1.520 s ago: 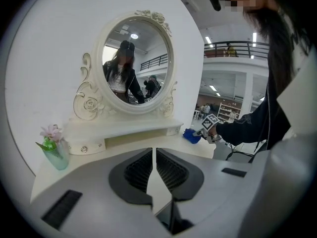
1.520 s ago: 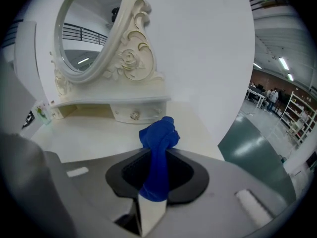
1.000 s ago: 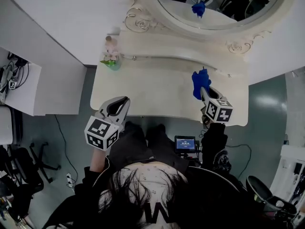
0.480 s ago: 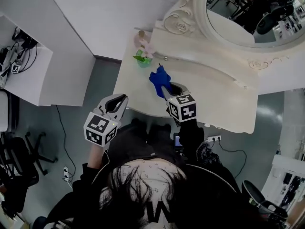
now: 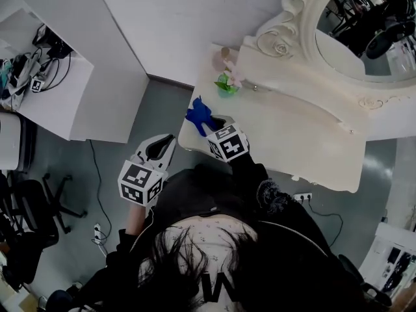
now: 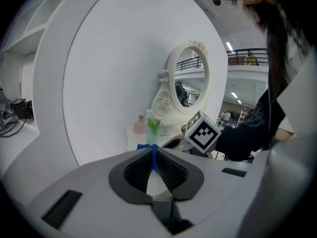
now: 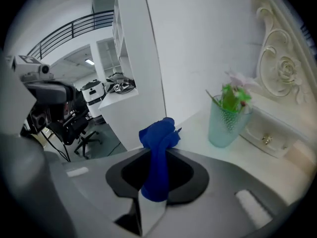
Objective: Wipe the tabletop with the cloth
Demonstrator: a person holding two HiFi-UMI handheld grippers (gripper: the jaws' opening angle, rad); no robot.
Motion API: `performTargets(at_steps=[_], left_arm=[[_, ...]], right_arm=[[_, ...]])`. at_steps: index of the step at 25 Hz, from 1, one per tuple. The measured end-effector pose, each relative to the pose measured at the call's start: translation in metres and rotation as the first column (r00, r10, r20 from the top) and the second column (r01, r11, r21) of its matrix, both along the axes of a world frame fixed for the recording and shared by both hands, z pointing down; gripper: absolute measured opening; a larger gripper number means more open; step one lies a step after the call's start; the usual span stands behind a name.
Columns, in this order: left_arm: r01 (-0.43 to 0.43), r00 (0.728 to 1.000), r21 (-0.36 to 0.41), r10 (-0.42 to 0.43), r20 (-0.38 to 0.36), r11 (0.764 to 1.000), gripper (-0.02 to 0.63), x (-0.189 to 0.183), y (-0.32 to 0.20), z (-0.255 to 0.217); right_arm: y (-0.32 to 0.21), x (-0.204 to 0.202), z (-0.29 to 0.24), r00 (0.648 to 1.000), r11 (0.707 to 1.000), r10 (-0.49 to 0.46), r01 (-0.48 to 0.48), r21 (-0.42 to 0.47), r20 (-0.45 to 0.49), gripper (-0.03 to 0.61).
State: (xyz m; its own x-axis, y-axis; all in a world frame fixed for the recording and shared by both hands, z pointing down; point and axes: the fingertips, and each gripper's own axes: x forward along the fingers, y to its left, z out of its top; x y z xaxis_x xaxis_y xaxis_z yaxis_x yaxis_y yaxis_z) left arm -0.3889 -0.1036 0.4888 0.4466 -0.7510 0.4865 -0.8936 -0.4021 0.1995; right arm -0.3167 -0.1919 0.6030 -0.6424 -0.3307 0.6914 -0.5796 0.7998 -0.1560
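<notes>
Two grippers, both clenched: right gripper (image 5: 208,126) grips bunched blue cloth (image 5: 197,114) mid-frame at left edge of cream vanity tabletop (image 5: 292,142), left gripper (image 5: 165,140) empty; likely mid-wipe, next stroke needs downward pressure, rightward.

An oval mirror (image 5: 367,31) in a carved cream frame fills the upper right of the head view. Just left of it, at upper middle, stands a pale green glass vase (image 5: 226,85) holding pink flowers (image 5: 223,58). A white desk (image 5: 58,109) carrying tangled cables (image 5: 29,70) sits at upper left. A black office chair (image 5: 29,216) is at lower left.
</notes>
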Motion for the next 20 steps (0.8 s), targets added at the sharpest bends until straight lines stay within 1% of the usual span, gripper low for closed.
performTargets(at_steps=[4, 7, 10, 15, 20], left_arm=[[0.019, 1.0, -0.004, -0.019, -0.007, 1.0, 0.002, -0.015, 0.004, 0.0], [0.02, 1.0, -0.016, -0.02, -0.007, 1.0, 0.003, -0.021, 0.005, 0.005], [0.004, 1.0, -0.023, -0.004, -0.01, 1.0, 0.003, -0.02, 0.003, 0.009], [-0.072, 0.997, -0.02, 0.072, -0.028, 0.997, 0.002, 0.003, -0.006, 0.01], [-0.175, 0.984, -0.03, 0.174, -0.035, 0.984, 0.003, 0.038, -0.008, 0.013]], right_arm=[[0.01, 0.005, 0.033, 0.996, 0.998, -0.025, 0.019, -0.063, -0.09, 0.087], [0.009, 0.016, 0.041, 0.995, 0.997, -0.009, 0.001, -0.082, -0.099, 0.088], [0.006, 0.03, 0.042, 0.995, 0.996, 0.007, -0.015, -0.085, -0.101, 0.089], [0.001, 0.062, 0.042, 0.992, 0.993, 0.063, -0.074, -0.094, -0.111, 0.089], [-0.003, 0.107, 0.041, 0.98, 0.984, 0.144, -0.157, -0.09, -0.135, 0.089]])
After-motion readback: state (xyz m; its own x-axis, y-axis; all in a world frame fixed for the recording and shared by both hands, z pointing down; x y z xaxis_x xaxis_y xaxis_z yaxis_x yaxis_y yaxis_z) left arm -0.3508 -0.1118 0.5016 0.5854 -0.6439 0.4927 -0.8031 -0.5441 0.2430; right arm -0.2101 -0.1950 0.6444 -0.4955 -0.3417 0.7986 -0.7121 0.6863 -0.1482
